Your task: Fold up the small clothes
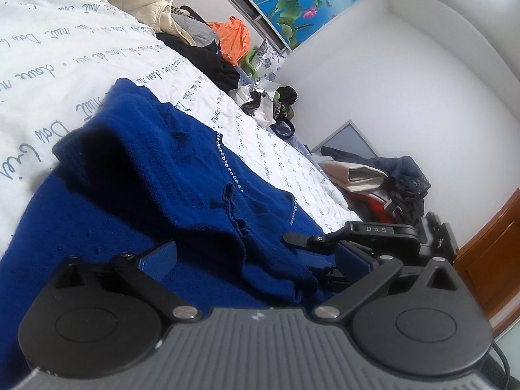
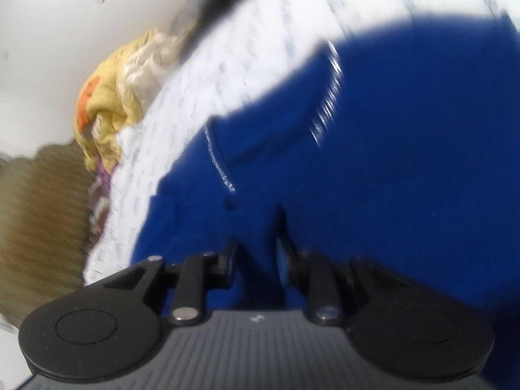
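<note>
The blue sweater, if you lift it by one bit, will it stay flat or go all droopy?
Probably droopy: the blue sweater already lies in soft folds on the bed sheet. Its knit looks grippy, so the right gripper, pinching a fold, likely won't slip.

My bed (image 1: 48, 74) wears a white sheet printed with grey script. Beyond it, plain white walls (image 1: 406, 74) carry a blue lotus picture (image 1: 292, 0). A wooden door (image 1: 490, 260) stands right of the bed.
</note>
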A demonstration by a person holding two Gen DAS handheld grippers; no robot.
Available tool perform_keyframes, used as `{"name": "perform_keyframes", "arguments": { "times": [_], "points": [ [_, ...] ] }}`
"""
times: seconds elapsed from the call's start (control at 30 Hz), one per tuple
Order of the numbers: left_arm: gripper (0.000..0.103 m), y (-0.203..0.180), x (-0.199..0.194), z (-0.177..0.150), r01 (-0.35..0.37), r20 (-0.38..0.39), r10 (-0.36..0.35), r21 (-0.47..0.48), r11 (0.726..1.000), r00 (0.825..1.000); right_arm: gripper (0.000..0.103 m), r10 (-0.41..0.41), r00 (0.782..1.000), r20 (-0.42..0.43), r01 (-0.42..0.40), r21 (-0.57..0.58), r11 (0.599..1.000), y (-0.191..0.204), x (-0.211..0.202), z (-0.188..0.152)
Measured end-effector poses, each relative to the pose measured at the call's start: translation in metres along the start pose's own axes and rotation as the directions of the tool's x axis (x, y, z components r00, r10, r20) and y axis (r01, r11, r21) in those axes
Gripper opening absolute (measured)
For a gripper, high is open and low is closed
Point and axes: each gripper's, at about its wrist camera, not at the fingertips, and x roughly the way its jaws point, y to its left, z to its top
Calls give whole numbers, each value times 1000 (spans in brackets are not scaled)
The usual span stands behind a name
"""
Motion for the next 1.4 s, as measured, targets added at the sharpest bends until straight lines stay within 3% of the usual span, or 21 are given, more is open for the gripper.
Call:
{"name": "perform_keyframes", "arguments": {
  "times": [0.03,0.1,0.3,0.5,0.6,0.67,0.7,0.77,0.8,0.87,0.9,0.93,1.0,1.07,1.13,1.17,1.2,1.23,1.3,1.37,1.4],
  "points": [
    [102,0,0,0,0,0,0,1,1000,1000,24,8,1000,5,-7,-5,1000,-1,-1,-1],
    [102,0,0,0,0,-1,0,2,1000,1000,4,-17,999,39,20,-65,998,5,-5,-5],
    [103,-1,0,0,0,-1,0,3,1000,1000,4,13,977,211,34,-217,976,25,-69,2],
    [103,-2,1,0,9,-8,-9,10,1000,1000,4,-150,950,276,194,-139,971,-30,-112,26],
    [103,-5,1,-1,4,-17,-3,25,1000,1000,12,-210,948,239,228,-47,973,-57,-102,25],
    [101,-10,-4,0,0,-19,0,26,1000,1000,22,-201,941,271,206,10,978,-69,-111,19],
    [101,-14,-9,4,12,-17,-11,18,1000,1000,22,-197,922,333,204,15,979,-69,-119,14],
    [102,-25,-19,21,41,35,-42,25,999,999,25,-187,863,470,240,-54,969,-52,-136,1],
    [103,-35,-20,30,20,68,-25,69,997,997,25,-169,849,500,259,-116,959,-40,-138,-4],
    [103,-52,-4,50,-39,86,24,177,983,996,25,-137,880,456,273,-247,930,-16,-123,-13],
    [103,-58,12,58,-67,55,56,225,972,997,25,-147,891,430,299,-312,902,-4,-112,-16],
    [101,-61,32,64,-105,16,104,265,959,994,25,-179,890,420,352,-380,856,9,-96,-22],
    [96,-55,70,67,-191,-53,219,319,928,974,25,-257,868,425,467,-519,716,34,-62,-38],
    [88,-34,95,65,-274,-98,322,330,903,942,25,-266,875,405,478,-628,614,49,-34,-55],
    [92,-18,93,58,-284,-29,317,377,882,948,24,-282,869,406,494,-698,519,56,-11,-72],
    [92,-11,90,59,-276,-15,304,379,883,952,24,-278,856,436,517,-716,470,58,-4,-80],
    [92,-4,86,63,-257,-16,278,333,907,960,24,-267,849,455,528,-727,438,59,0,-83],
    [91,4,82,65,-240,-10,254,291,926,967,23,-267,849,456,529,-723,446,58,1,-82],
    [91,11,78,68,-221,-3,229,243,944,973,9,-275,844,460,534,-676,509,50,-12,-67],
    [91,9,79,68,-224,4,230,242,944,973,6,-315,816,484,575,-626,526,36,-26,-52],
    [91,7,79,68,-225,6,230,241,944,973,6,-327,815,478,575,-607,548,25,-37,-47]
  ]
}}
